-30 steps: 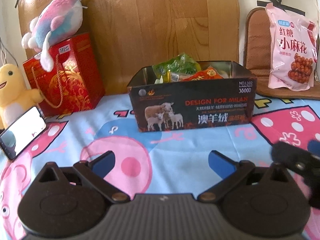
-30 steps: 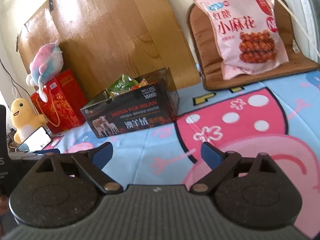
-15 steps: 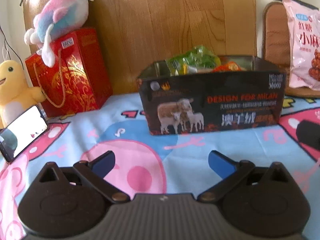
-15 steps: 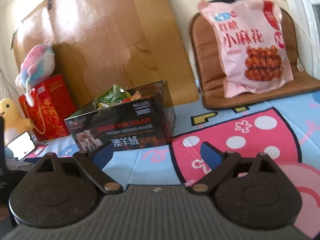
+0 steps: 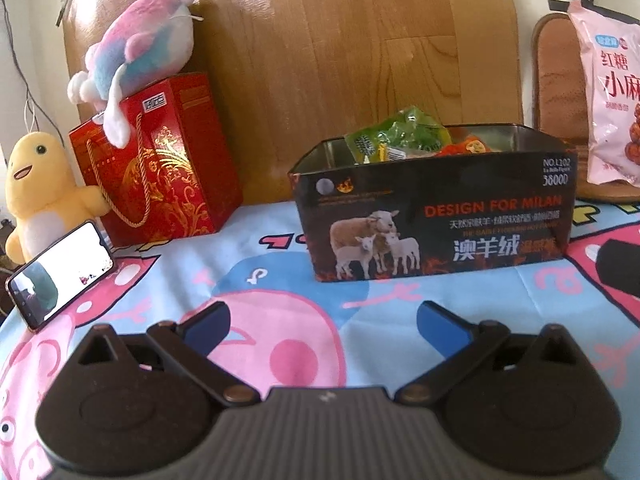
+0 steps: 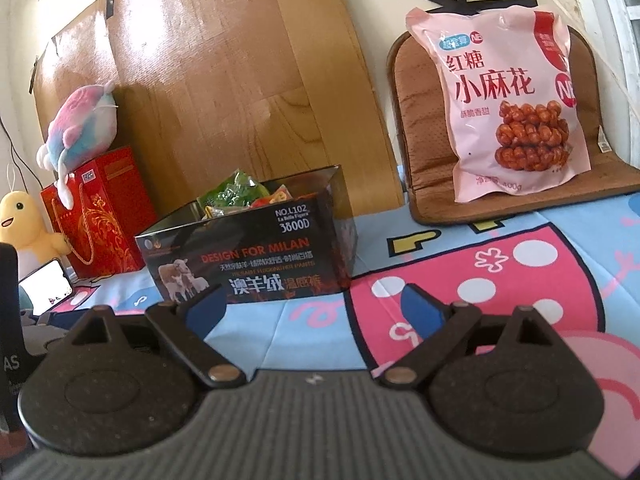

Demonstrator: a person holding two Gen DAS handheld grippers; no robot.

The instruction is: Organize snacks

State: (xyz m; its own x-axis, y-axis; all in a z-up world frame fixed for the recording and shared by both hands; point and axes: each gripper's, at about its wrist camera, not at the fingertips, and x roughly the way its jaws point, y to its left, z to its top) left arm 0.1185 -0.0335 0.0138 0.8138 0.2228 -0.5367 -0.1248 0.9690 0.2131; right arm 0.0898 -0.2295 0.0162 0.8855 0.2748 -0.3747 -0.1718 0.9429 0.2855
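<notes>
A black tin box (image 5: 436, 216) (image 6: 248, 256) with sheep printed on its side stands on the cartoon-print cloth. Green and orange snack packets (image 5: 400, 138) (image 6: 236, 194) poke above its rim. A large pink snack bag (image 6: 508, 100) (image 5: 612, 92) leans upright against a brown cushion at the right. My left gripper (image 5: 324, 326) hovers open over the cloth in front of the box, with nothing between its blue pads. My right gripper (image 6: 312, 306) is also open and holds nothing, low in front of the box's right end.
A red gift bag (image 5: 160, 160) with a pink-blue plush (image 5: 136, 52) on top stands left of the box. A yellow plush (image 5: 36, 192) and a propped phone (image 5: 60, 272) sit at far left. A wooden board (image 5: 340, 40) and a brown cushion (image 6: 420, 128) back the scene.
Both grippers have drawn nearer to the box, which looks larger. The left view swung left, sliding the box and pink bag rightward. Both jaws stay open.
</notes>
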